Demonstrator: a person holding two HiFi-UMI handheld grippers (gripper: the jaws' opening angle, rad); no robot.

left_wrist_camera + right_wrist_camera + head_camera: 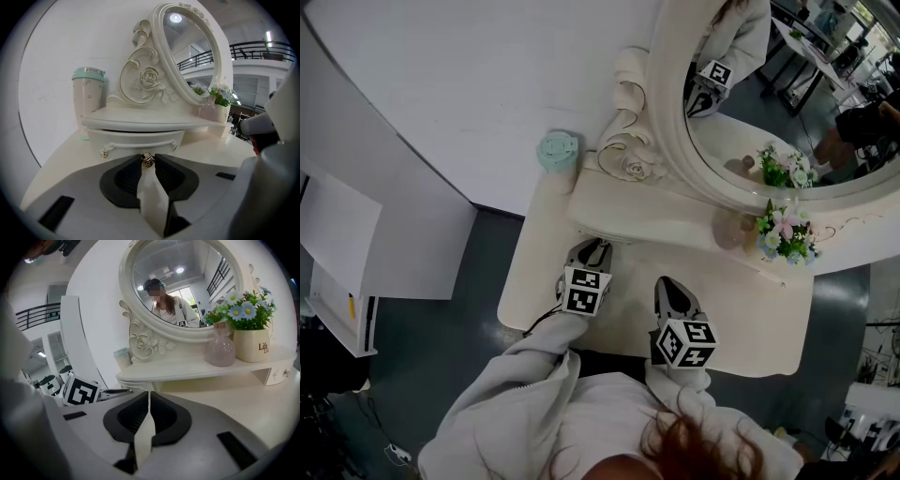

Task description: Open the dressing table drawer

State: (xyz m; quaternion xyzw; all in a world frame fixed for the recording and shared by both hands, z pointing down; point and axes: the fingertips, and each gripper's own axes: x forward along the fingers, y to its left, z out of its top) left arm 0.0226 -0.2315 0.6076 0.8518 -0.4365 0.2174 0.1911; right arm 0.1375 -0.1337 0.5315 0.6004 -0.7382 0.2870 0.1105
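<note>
The dressing table's small curved white drawer (pixel 136 139) sits under the left end of the raised shelf (pixel 140 117). Its round metal knob (pixel 147 160) is pinched between the tips of my left gripper (pixel 147 158), which is shut on it. In the head view the left gripper (pixel 592 251) reaches up to the shelf's front edge, and the drawer itself is hidden below that edge. My right gripper (pixel 672 291) hovers over the tabletop (pixel 750 309) beside the left one. It is shut with nothing between its jaws (pixel 149 393) and stays apart from the drawer.
A mint-lidded cup (pixel 557 150) stands at the table's left back corner. On the shelf are a pink vase (pixel 220 348) and a flower pot (pixel 253 344), below the oval mirror (pixel 769 122). A second small drawer (pixel 276 375) is at the shelf's right end.
</note>
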